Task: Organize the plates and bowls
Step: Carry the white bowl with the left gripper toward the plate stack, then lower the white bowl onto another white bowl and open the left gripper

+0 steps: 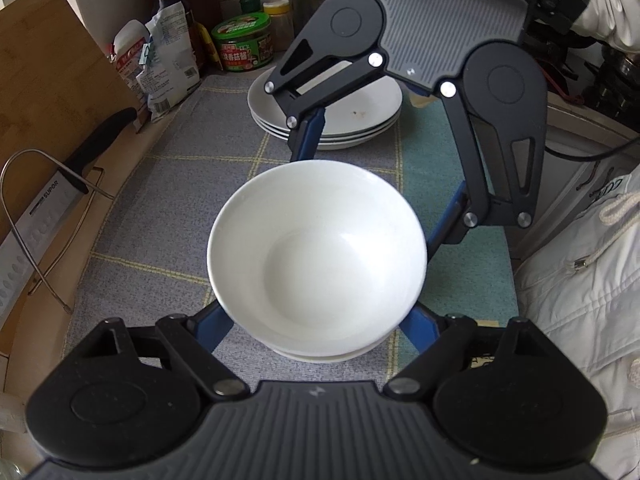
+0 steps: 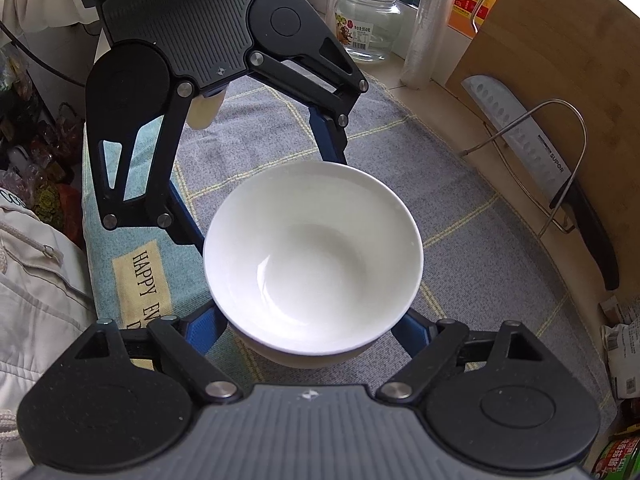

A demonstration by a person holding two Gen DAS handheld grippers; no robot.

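A white bowl point(image 1: 316, 256) sits nested in another white bowl on the grey checked mat; it fills the middle of the right wrist view point(image 2: 314, 256) too. My left gripper point(image 1: 316, 332) stands with its blue fingers point(image 1: 212, 330) spread around the near side of the bowls. My right gripper point(image 1: 376, 168) faces it from the far side, its fingers point(image 1: 308, 136) wide on either side of the bowls. The bowls hide all fingertips. In its own view the right gripper point(image 2: 312, 336) straddles the stack. A stack of three white plates point(image 1: 360, 108) sits behind.
A wooden cutting board point(image 1: 44, 80), a knife point(image 1: 60, 184) in a wire rack, and sauce jars point(image 1: 242, 42) and packets line the left. A glass jar point(image 2: 368, 20) and roll stand by the window. A white jacket point(image 1: 580, 280) is at the right.
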